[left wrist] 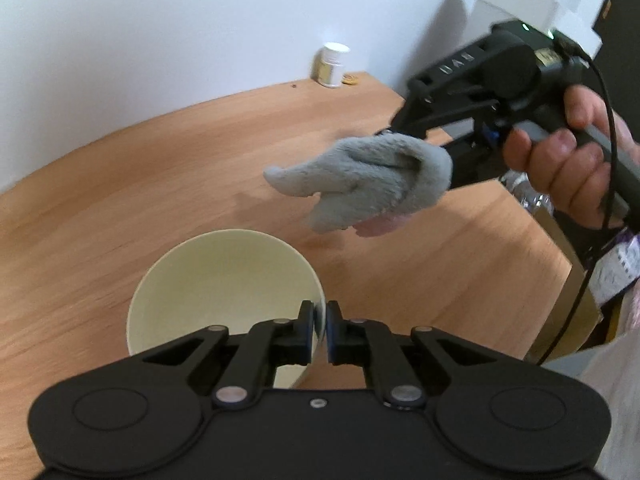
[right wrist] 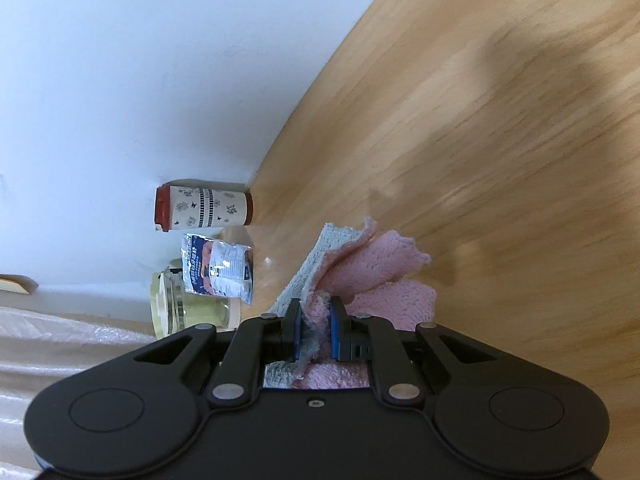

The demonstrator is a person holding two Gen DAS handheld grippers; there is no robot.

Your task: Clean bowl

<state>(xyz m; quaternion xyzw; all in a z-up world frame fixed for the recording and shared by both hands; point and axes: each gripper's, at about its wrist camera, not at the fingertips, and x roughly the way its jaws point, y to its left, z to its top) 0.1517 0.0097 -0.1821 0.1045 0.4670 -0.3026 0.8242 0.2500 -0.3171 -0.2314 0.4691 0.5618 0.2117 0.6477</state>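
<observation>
Wooden table (left wrist: 140, 184) carries the pale bowl (left wrist: 208, 280), its rim pinched between the left gripper's (left wrist: 320, 332) closed jaws, while beyond it a hand (left wrist: 568, 168) angles the right gripper (right wrist: 314, 330) downward, clamped on a cloth (left wrist: 360, 184).

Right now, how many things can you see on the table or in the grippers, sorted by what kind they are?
Bowls: 1, the cream bowl
Cloths: 1, the grey and pink cloth
Jars and tins: 3, the white-lidded jar, the flowered tin, the glass jar
Packets: 1, the snack packet
Total: 6
</observation>
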